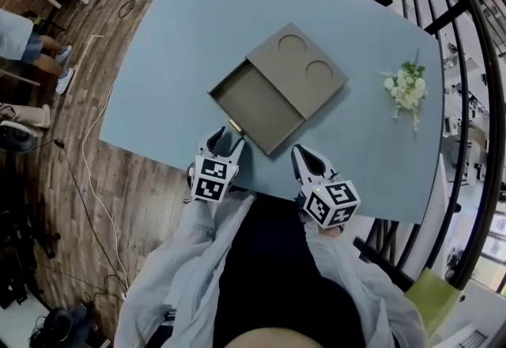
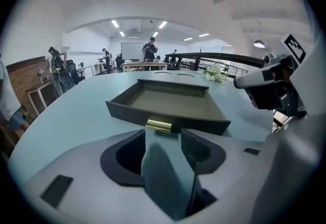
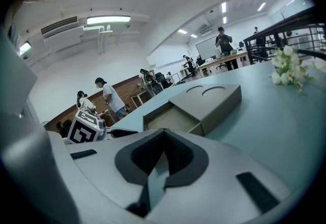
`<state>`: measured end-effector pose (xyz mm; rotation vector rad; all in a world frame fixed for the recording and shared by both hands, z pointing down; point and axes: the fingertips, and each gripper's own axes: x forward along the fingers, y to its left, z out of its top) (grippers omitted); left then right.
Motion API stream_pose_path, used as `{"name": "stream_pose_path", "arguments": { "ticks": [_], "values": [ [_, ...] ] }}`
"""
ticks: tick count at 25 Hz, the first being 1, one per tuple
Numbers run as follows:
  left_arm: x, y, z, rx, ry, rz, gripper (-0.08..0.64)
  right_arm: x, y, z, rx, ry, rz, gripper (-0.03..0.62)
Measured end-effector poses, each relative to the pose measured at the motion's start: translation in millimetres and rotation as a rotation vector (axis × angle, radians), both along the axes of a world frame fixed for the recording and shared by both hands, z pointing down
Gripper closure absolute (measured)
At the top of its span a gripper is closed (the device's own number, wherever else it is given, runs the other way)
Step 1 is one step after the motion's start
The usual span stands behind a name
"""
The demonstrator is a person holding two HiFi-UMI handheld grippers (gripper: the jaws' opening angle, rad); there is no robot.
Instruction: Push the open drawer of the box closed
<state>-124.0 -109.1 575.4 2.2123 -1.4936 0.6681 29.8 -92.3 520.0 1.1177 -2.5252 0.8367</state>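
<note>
Over the pale blue counter (image 1: 174,38), we hold the left hand-held gripper (image 1: 228,139) low and just short of the small gold handle (image 1: 235,126) on the front of the open drawer (image 1: 253,105). Its jaws stand wide apart with nothing between them. The handle sits just ahead of the gap, not yet touched as far as we can tell.

We judge the placement deliberate. A gripper squared up to the drawer front, jaws spread, offers a broad face to push with rather than a pinch.

The right hand-held gripper (image 1: 307,155) rests near the counter's near edge, beside the drawer's right front corner. Its jaws are closed together on nothing, and it seems to be waiting out of the way.

The grey-brown box (image 1: 304,73), two round recesses in its top, lies flat around the middle of the counter and is turned diagonally to its edges. The drawer is drawn out most of its length toward the near edge and our left side, and its tray is empty.

Box and drawer share one long axis, running from the handle near us up and away toward the counter's far right. The drawer front faces back at us along that line. A closing push, in our judgement, must follow that same diagonal, or the light box may skid or twist on the smooth top.

A sprig of white flowers (image 1: 407,87) lies well apart, near the right edge.
</note>
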Motion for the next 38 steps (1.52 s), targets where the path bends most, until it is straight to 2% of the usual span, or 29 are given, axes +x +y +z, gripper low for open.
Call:
{"name": "stream_pose_path", "arguments": {
  "ticks": [8,12,14,17,20,26,38],
  "values": [
    [2,-12,14,-0.06,-0.047,0.042,0.336,4,-8,7,-0.026,0.011,0.035,0.588],
    [4,-15,11,-0.046,-0.158,0.109,0.327,6,-10,9,-0.032,0.014,0.04,0.587],
    [5,-18,11,-0.056,-0.188,0.143,0.327,5,-11,10,-0.035,0.015,0.041,0.588],
    [4,-20,13,-0.084,-0.19,0.154,0.328,5,-13,10,-0.036,0.012,0.044,0.588],
    [1,-21,15,-0.105,-0.184,0.144,0.368,5,-14,9,-0.034,0.009,0.05,0.588],
    [2,-20,15,-0.12,-0.197,0.16,0.371,10,-12,9,-0.033,0.003,0.061,0.588],
    [1,-23,-5,-0.096,-0.212,0.165,0.373,11,-14,2,-0.006,-0.033,0.077,0.588]
  ]
}}
